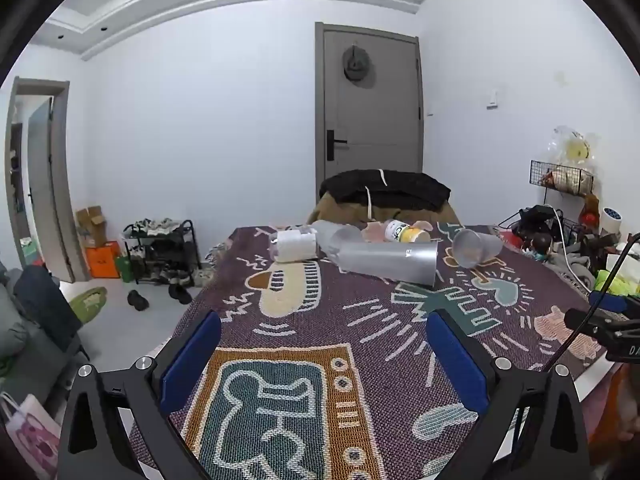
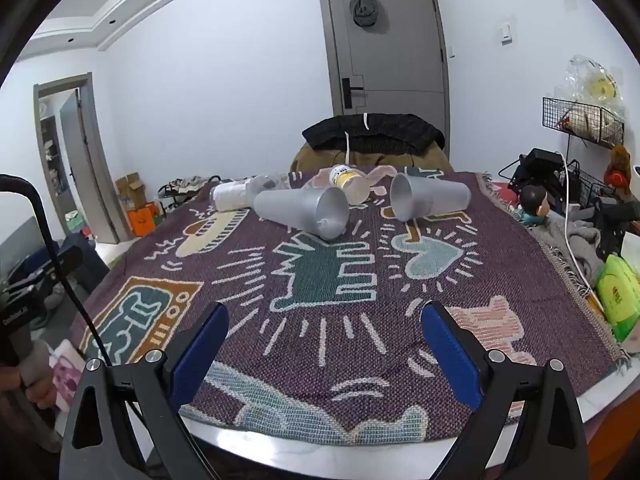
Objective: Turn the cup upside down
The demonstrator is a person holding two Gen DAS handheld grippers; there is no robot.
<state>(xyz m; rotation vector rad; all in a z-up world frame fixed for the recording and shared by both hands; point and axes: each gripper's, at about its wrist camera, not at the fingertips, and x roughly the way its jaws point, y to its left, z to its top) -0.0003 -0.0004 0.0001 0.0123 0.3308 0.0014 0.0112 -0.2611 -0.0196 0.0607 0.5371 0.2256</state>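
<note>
Left gripper: my left gripper (image 1: 322,356) is spread wide, blue pads holding nothing, low over the near part of the patterned woven cloth (image 1: 360,320).
Right gripper: my right gripper (image 2: 324,344) is just as wide open and empty, above the table's near edge.
Cups: two frosted grey plastic cups lie on their sides at the far end of the cloth, the larger cup (image 2: 302,210) to the left and the smaller cup (image 2: 428,196) to the right, mouths turned toward me. They sit well apart from both grippers.
Neighbours: a white paper roll (image 2: 230,196) and a yellow-capped bottle (image 2: 346,174) lie close behind them.
Handling: I judge the cup light, thin-walled and easily squashed, and likely to roll.
Hold: I would pinch the smaller cup gently across its wall near the stiffer rim, then turn it mouth down.
</note>
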